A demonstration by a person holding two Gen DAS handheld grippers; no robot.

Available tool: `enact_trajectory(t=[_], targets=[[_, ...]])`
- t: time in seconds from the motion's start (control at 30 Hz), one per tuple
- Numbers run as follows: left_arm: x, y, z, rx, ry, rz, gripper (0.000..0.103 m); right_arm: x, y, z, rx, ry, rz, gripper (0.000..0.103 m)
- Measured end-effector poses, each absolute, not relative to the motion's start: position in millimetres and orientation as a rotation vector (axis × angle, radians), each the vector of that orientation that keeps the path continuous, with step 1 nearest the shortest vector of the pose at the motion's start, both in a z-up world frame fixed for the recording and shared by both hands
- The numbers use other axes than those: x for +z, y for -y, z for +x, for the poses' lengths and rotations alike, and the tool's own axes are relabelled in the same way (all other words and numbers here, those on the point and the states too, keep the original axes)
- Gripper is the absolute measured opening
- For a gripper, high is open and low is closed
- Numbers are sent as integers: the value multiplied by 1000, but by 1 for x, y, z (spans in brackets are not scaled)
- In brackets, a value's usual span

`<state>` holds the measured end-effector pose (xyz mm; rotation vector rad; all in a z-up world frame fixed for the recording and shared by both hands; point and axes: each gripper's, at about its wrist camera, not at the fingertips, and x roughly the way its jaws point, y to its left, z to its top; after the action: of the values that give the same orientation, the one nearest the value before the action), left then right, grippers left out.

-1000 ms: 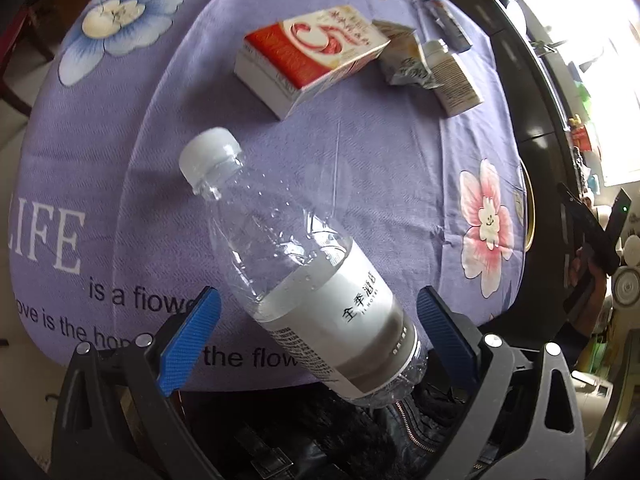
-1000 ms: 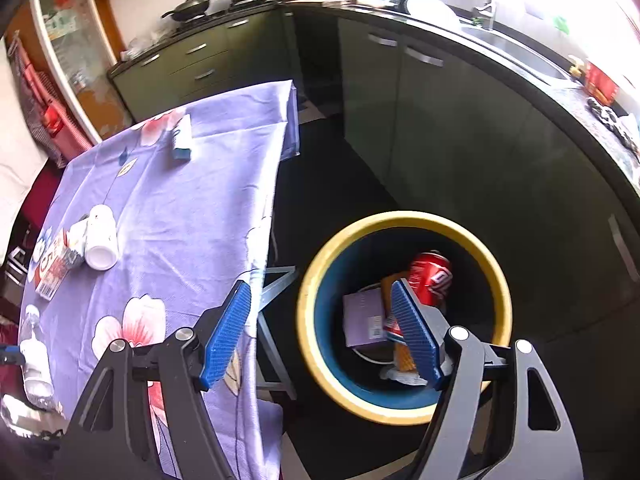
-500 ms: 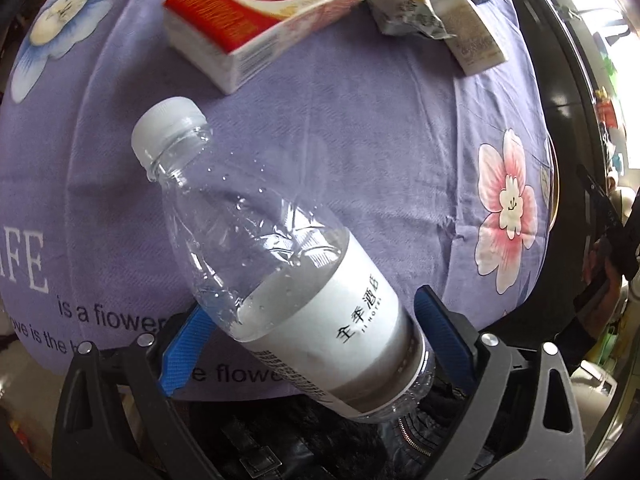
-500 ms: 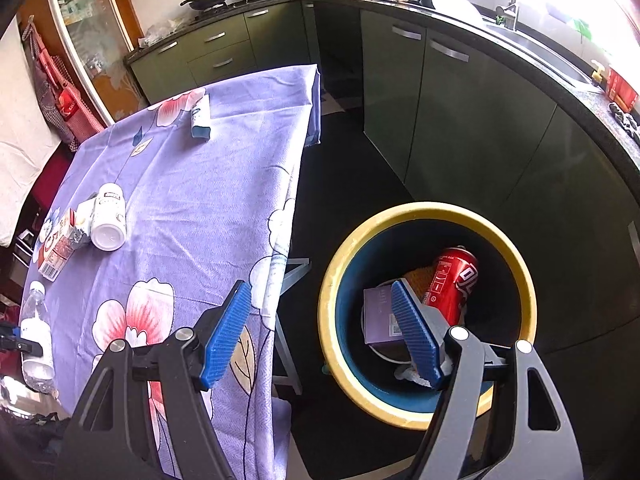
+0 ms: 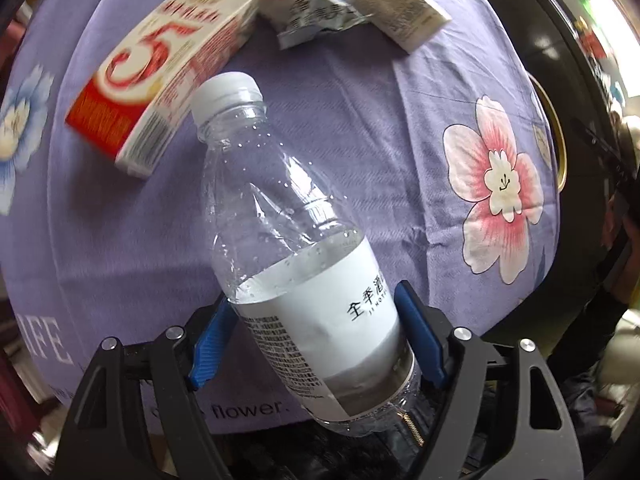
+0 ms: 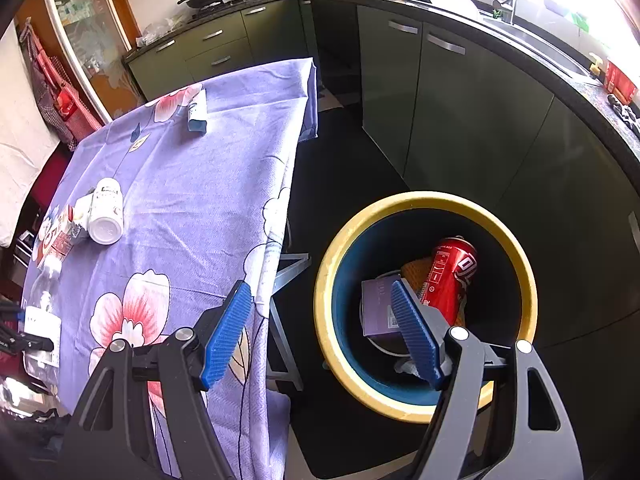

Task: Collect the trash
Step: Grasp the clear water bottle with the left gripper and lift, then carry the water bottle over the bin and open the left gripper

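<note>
A clear plastic water bottle (image 5: 296,248) with a white cap and white label lies on the purple flowered tablecloth (image 5: 360,128). My left gripper (image 5: 316,340) has its blue pads pressed against both sides of the label. The bottle also shows at the far left of the right wrist view (image 6: 40,312). My right gripper (image 6: 320,332) is open and empty, hanging between the table edge and a yellow-rimmed blue bin (image 6: 332,280). The bin holds a red can (image 6: 452,276) and a purple box (image 6: 378,304).
A red and white carton (image 5: 160,68), a crumpled wrapper (image 5: 316,16) and a white pill bottle (image 5: 396,16) lie beyond the water bottle. A blue and white tube (image 6: 198,114) lies at the table's far end. Dark green kitchen cabinets (image 6: 460,112) curve behind the bin.
My left gripper moved forward around the bottle and closed its pads onto the label. My right gripper drifted, so the bin and table appear slightly shifted; it stays open.
</note>
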<state>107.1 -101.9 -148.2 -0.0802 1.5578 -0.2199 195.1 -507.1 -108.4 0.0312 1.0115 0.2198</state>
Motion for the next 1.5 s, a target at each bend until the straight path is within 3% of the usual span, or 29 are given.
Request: enact_trajectory(t=[0.2,0.3,0.37,0.43,0.57,0.77,1.2,1.5], targets=[[-145,130,132,-267,-1548,166,73,-108,510,191,216,-1009,38,72],[-154,140,143,-293,-1600,264,68,-111,513,188,210,-1019,39,72],[-157,145,148,-294,-1611,307,72,-113,515,187,206,-1025,41,72],[-158,152,150,-296,-1609,333,73,-115,518,186,200,-1029,46,72],[-152,151,151,-298,-1602,331,62,-118,522,185,195,-1030,58,72],[-142,148,138,-311,-1574,371,62,-119,521,183,200,-1026,63,72],[-53,181,110,-416,-1359,448,62,-110,541,163,167,-984,121,72],[-24,303,131,-682,-1159,557,62,-96,595,104,38,-905,221,72]])
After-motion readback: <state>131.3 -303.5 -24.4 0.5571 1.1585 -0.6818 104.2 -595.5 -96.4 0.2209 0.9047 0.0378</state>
